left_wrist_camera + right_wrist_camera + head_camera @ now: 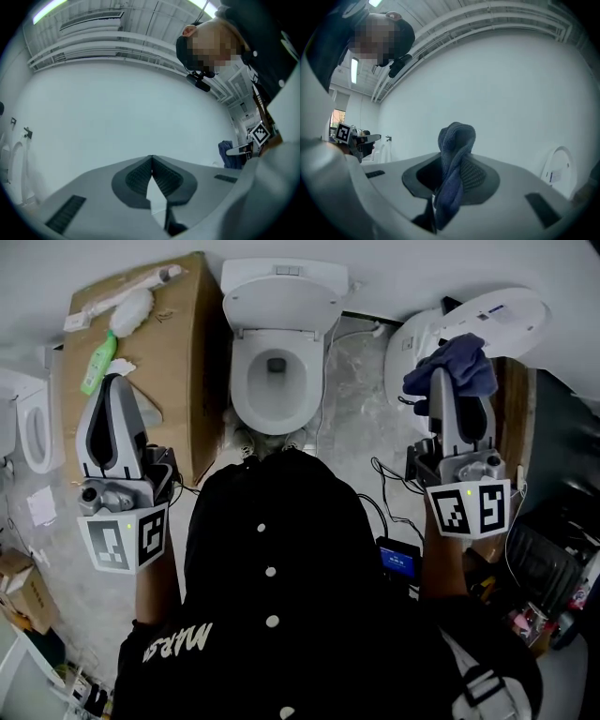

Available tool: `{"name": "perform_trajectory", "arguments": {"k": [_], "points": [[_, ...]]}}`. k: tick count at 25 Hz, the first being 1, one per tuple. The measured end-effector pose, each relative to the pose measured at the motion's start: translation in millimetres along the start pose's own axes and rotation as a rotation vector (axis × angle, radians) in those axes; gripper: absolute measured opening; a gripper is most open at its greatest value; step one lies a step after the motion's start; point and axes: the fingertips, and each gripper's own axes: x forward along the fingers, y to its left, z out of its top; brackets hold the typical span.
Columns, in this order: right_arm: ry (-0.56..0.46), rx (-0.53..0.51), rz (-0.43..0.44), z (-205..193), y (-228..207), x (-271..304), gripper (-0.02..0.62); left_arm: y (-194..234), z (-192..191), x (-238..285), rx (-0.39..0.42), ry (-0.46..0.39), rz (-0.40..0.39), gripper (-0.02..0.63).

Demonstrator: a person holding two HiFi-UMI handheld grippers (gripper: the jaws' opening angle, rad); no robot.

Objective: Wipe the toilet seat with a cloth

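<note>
- Right gripper (451, 161) clamped on dark blue cloth (452, 367), raised at 2 o'clock, well apart from toilet seat (241, 381).
- Left gripper (152, 158) at 9 o'clock: tips touching, nothing held.
- Seat at 12 o'clock, lid up; cardboard box (178, 381) edge just beside at 10 o'clock; cables (386, 476) on floor at 3 o'clock.
- "MARS" in white on black top.
- Mottled grey floor, white walls.

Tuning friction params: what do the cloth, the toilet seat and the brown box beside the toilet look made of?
Cloth: dark blue knit fabric, ribbed weave visible, soft, matte; likely cotton or microfibre.
Toilet seat: smooth glossy white, probably plastic, could be ceramic.
Box: brown, matte, flat panel; likely cardboard.
</note>
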Motion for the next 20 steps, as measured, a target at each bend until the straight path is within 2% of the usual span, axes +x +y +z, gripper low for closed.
{"name": "perform_trajectory", "arguments": {"k": [7,12,20], "points": [[-0.053,-0.025,-0.055,12.7,-8.3,-11.2,0.092,19.0,9.2,-8.9,0.015,-0.024,0.039,0.011],[-0.077,-0.017,-0.092,17.3,-15.1,-16.5,0.092,31.7,12.7,-20.0,0.056,-0.023,0.086,0.011],[-0.082,-0.016,-0.122,10.6,-21.5,-24.6,0.092,29.0,11.3,-17.6,0.065,-0.023,0.08,0.011]]}}
